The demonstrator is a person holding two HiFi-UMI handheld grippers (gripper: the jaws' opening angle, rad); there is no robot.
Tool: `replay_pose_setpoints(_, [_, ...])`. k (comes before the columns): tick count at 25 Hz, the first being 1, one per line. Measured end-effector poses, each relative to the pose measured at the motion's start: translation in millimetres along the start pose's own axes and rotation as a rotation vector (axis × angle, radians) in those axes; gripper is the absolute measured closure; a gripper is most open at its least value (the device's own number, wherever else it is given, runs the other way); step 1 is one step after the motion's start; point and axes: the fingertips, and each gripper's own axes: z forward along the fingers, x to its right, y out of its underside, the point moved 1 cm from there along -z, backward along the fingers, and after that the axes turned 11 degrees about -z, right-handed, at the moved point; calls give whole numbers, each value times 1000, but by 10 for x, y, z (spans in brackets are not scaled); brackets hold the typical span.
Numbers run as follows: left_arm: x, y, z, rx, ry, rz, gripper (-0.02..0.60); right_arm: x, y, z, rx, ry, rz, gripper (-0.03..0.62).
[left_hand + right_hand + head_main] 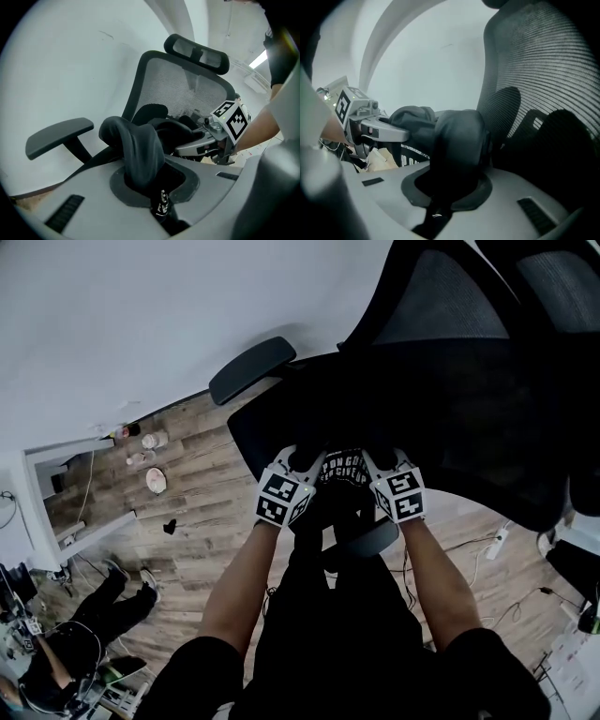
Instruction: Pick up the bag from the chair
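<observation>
Clamping the bag point(136, 145), left tongs point(149, 185) and right tongs point(451, 183) closed.

1. At front edge of chair point(469, 418) seat: bag point(342, 469), before backrest.
2. At either end of bag: left tool point(302, 461) and right tool point(377, 461), side by side, a bag fold between each one's jaws.
3. Left of left tool: armrest point(251, 368).

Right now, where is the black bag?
In the head view, the bag is mid-picture over the chair seat, gripped by the left tool and the right tool.
</observation>
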Motion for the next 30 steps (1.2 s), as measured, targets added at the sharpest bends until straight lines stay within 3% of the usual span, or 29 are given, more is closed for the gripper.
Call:
replay_pose_setpoints(7, [262, -346, -470, 108, -17, 55, 537, -111, -475, -420, 110, 54, -11, 542])
replay_pose_setpoints(18, [966, -1722, -1435, 384, -12, 303, 537, -88, -1857, -1525, 392, 160, -103, 542])
replay_pose_setpoints(24, [1326, -2260, -1915, 517, -5, 384, 537, -141, -2467, -2114, 537, 237, -144, 542])
replay_pose_setpoints(30, [1615, -2668, -2180, 604, -30, 428, 537, -149, -2826, -2617, 636, 297, -186, 542])
